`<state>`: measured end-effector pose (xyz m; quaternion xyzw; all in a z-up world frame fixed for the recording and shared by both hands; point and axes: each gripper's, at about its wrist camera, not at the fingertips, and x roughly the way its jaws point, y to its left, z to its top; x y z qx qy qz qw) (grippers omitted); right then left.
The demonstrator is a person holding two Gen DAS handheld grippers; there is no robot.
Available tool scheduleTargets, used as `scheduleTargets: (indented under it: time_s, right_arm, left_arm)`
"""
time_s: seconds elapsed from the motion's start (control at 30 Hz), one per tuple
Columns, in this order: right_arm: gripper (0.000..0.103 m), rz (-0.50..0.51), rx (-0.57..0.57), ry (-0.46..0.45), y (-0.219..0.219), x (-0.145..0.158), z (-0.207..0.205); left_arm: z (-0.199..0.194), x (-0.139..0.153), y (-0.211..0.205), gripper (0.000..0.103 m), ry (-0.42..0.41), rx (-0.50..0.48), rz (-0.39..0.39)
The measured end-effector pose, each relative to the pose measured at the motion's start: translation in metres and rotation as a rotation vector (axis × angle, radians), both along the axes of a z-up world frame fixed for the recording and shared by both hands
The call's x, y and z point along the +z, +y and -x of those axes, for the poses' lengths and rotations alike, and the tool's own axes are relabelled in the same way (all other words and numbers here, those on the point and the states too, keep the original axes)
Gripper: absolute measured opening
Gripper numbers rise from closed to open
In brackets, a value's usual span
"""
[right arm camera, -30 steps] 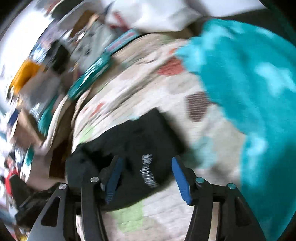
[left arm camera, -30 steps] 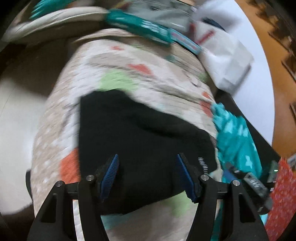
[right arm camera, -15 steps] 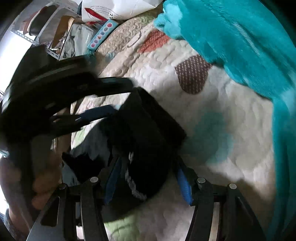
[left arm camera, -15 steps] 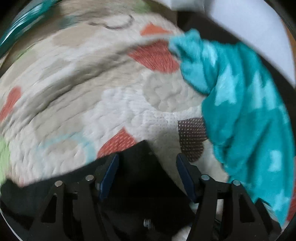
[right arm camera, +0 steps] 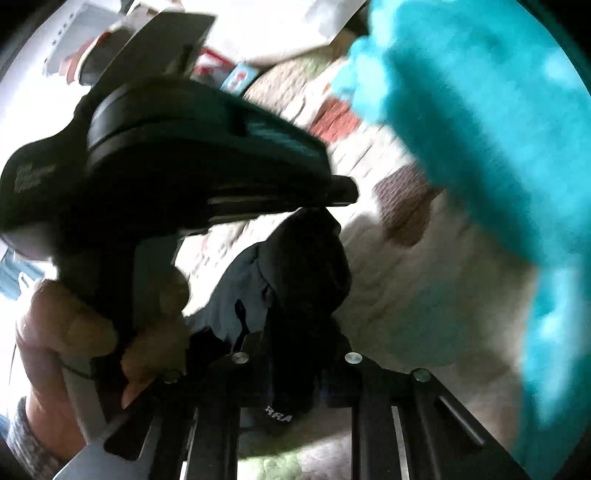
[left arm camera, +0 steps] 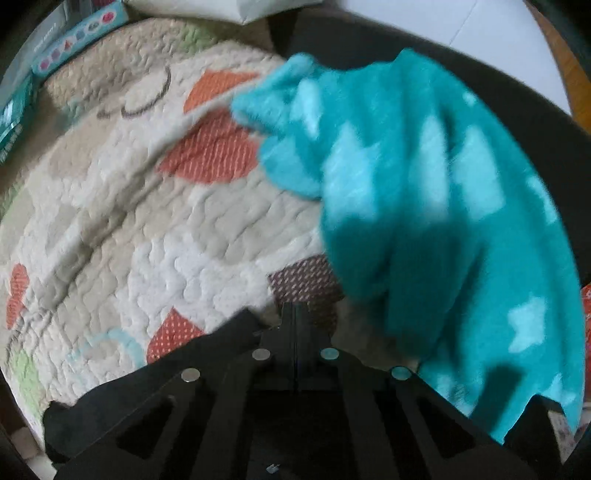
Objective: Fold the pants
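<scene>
The black pants (left arm camera: pixel 147 391) lie bunched on a patchwork quilt (left arm camera: pixel 166 240). My left gripper (left arm camera: pixel 295 317) points steeply down with its fingers pressed together at a corner of the pants. In the right wrist view that left gripper (right arm camera: pixel 340 192) sits just over a raised peak of the pants (right arm camera: pixel 306 266), with a hand (right arm camera: pixel 74 332) around its handle. My right gripper (right arm camera: pixel 291 354) has its jaws closing, and a fold of the pants with white lettering fills the narrow gap between them.
A fluffy teal blanket (left arm camera: pixel 424 184) with pale stars covers the quilt's right side, close to both grippers; the right wrist view shows that blanket (right arm camera: pixel 480 129) too. Boxes (left arm camera: pixel 77 37) and a white bag (left arm camera: pixel 258 7) line the far edge. A dark rim (left arm camera: pixel 517 122) curves behind the blanket.
The left gripper swept across the quilt to the pants corner near the teal blanket and shut. The right gripper's jaws narrowed on the pants. The left gripper now fills the right view's upper left.
</scene>
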<state>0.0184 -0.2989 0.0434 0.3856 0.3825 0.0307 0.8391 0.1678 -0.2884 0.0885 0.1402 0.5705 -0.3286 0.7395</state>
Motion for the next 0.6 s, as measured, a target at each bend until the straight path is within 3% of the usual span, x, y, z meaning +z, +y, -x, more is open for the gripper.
scheduleTargets:
  time_s: [0.1,0.2,0.4,0.53,0.6]
  right_arm:
    - [0.019,0.002,-0.050,0.012,-0.015,0.002,0.008]
    - [0.019,-0.010,-0.055,0.039,-0.015,-0.003,0.011]
    - [0.020,0.033,-0.058,0.083,-0.009,-0.009,0.010]
    - [0.025,0.040,-0.084,0.108,-0.011,-0.018,0.008]
    - [0.030,0.043,-0.103,0.133,-0.015,-0.022,0.014]
  left_arm:
    - [-0.002,0.006,0.005,0.000,0.020,0.034,0.035]
    - [-0.008,-0.001,0.016,0.002,0.054,0.041,0.007]
    - [-0.001,-0.011,0.003,0.017,0.052,-0.039,-0.041]
    - [-0.003,-0.002,-0.001,0.054,-0.019,-0.017,-0.003]
    - [-0.009,-0.002,0.004,0.055,-0.022,0.010,0.018]
